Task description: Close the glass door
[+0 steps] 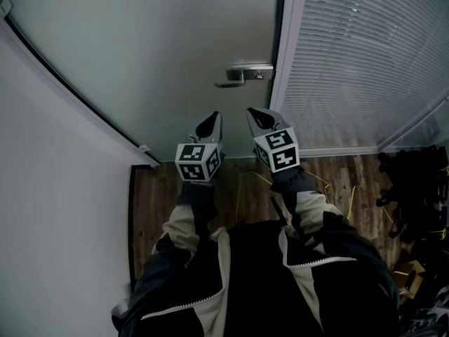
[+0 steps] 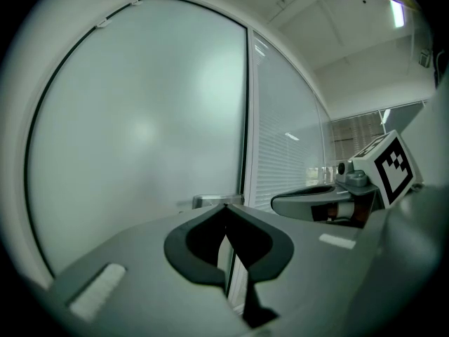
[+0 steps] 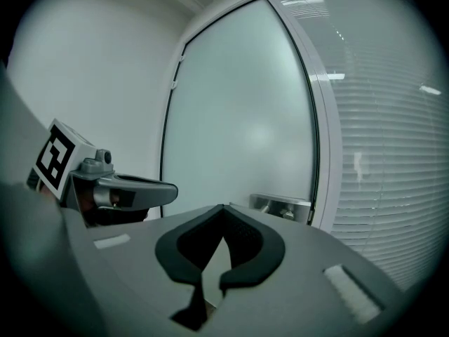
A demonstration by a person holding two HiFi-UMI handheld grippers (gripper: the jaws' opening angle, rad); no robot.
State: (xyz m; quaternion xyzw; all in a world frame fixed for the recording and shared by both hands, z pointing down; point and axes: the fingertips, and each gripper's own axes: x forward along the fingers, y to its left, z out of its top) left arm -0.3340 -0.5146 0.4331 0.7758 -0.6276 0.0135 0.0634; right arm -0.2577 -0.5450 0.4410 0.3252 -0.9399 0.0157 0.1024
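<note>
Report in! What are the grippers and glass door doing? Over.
Left gripper shut, empty. Right gripper shut, empty. Glass door looks flush with its frame, handle untouched. Nothing blocking.

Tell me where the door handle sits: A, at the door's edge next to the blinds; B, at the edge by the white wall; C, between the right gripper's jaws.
A: the handle is mounted at the door's right edge, right beside the blinds, and the right gripper is shut and empty, short of it.

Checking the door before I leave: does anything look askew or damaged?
Nothing stands out. The door looks shut against its frame, and its handle looks intact. Only dark clutter lies on the floor at right.
</note>
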